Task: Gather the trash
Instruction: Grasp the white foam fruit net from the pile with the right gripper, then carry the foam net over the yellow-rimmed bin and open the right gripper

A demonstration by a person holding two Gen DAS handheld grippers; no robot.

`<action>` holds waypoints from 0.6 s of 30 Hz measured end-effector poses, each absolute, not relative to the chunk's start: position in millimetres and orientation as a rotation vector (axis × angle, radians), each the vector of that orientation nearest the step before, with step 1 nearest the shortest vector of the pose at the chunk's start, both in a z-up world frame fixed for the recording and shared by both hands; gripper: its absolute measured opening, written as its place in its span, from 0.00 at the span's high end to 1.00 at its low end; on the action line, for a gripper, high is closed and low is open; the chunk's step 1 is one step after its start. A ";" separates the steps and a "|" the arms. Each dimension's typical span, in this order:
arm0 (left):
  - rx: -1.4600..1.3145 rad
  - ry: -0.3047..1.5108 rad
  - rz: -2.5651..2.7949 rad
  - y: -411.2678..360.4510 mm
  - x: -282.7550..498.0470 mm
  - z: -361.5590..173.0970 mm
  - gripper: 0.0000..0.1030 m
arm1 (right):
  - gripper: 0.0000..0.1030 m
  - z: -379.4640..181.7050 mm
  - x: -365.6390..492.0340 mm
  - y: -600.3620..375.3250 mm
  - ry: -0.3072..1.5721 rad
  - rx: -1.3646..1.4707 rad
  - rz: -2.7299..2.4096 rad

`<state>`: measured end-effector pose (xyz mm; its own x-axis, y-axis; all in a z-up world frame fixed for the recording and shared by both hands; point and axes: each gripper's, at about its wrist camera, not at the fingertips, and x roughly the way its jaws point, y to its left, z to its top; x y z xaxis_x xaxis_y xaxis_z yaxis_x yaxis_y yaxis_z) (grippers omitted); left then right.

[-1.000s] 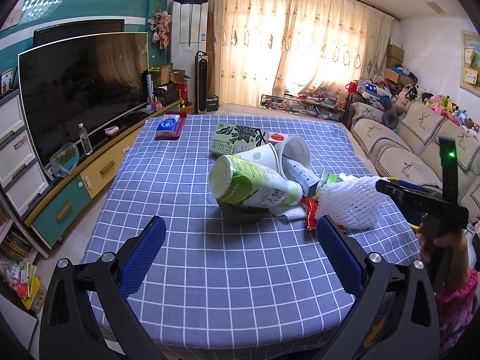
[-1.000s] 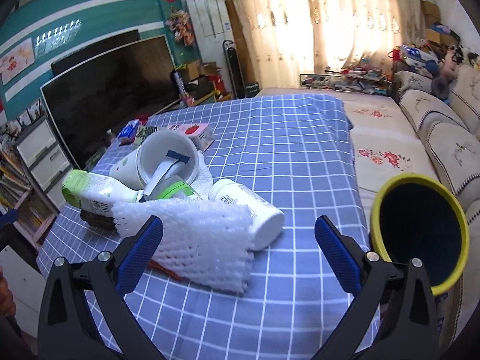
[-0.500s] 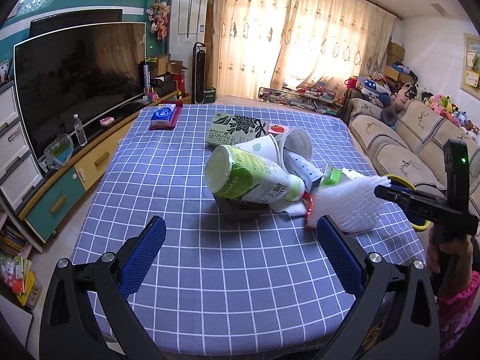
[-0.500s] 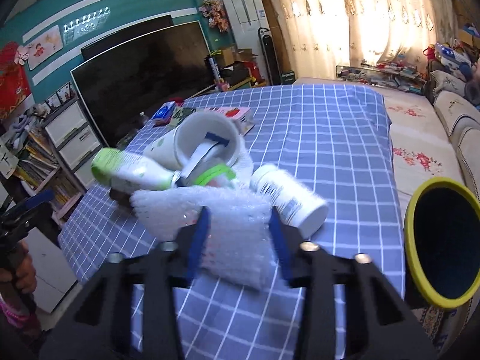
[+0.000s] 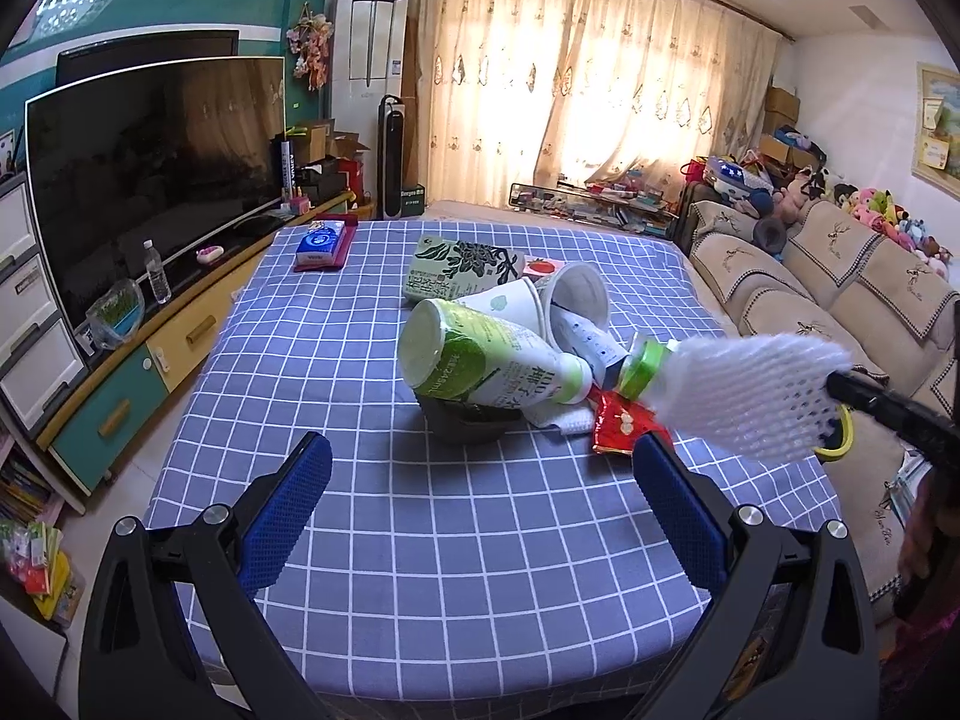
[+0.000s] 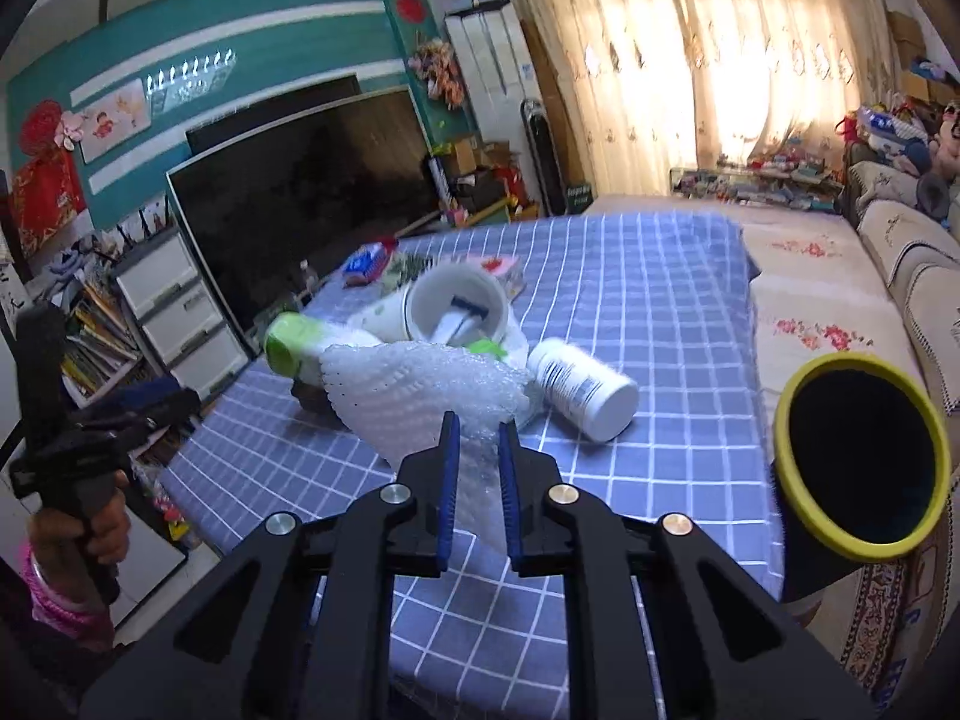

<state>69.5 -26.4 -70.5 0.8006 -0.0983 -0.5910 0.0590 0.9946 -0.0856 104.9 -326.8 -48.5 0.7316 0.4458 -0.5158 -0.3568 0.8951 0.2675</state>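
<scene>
A white foam net [image 6: 420, 396] hangs above the blue checked table [image 5: 420, 540]. My right gripper [image 6: 479, 426] is closing its jaws on the net's near end, and the pads press it. In the left wrist view the foam net [image 5: 756, 396] sticks out leftward from the right gripper [image 5: 837, 387]. Left on the table is a trash pile: a green-and-white bottle [image 5: 480, 366], paper cups [image 5: 576, 294], a green carton [image 5: 462, 267], a red wrapper [image 5: 624, 426] and a white pill bottle [image 6: 585, 387]. My left gripper [image 5: 480, 468] is open over the near table edge, with nothing in it.
A black bin with a yellow rim [image 6: 780, 420] stands just off the table's right side. A sofa [image 5: 840, 282] runs along the right, a TV [image 5: 150, 168] on a low cabinet along the left. A blue tissue pack [image 5: 321, 240] lies at the far table corner.
The right gripper closed from wide open onto the foam net and lifted it up and to the right, off the pile, uncovering the red wrapper. The left gripper barely moved.
</scene>
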 end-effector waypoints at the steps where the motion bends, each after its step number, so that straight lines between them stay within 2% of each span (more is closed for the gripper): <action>1: -0.062 0.637 -0.086 -27.5 69.0 -70.6 0.04 | 0.88 -44.1 101.9 -332.3 0.592 0.160 0.429; 10: -0.052 0.644 -0.101 -36.4 67.5 -71.4 0.04 | 0.88 -37.9 105.5 -421.8 0.531 0.242 0.097; 18: -0.043 0.673 -0.132 -47.7 75.8 -79.2 0.04 | 0.87 -80.9 146.8 -498.9 0.623 0.245 -0.241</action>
<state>75.8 -47.7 -79.2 0.7741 -0.1361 -0.6183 0.1086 0.9907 -0.0821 146.8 -498.9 -80.9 0.7861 -0.1477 -0.6002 0.2942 0.9434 0.1531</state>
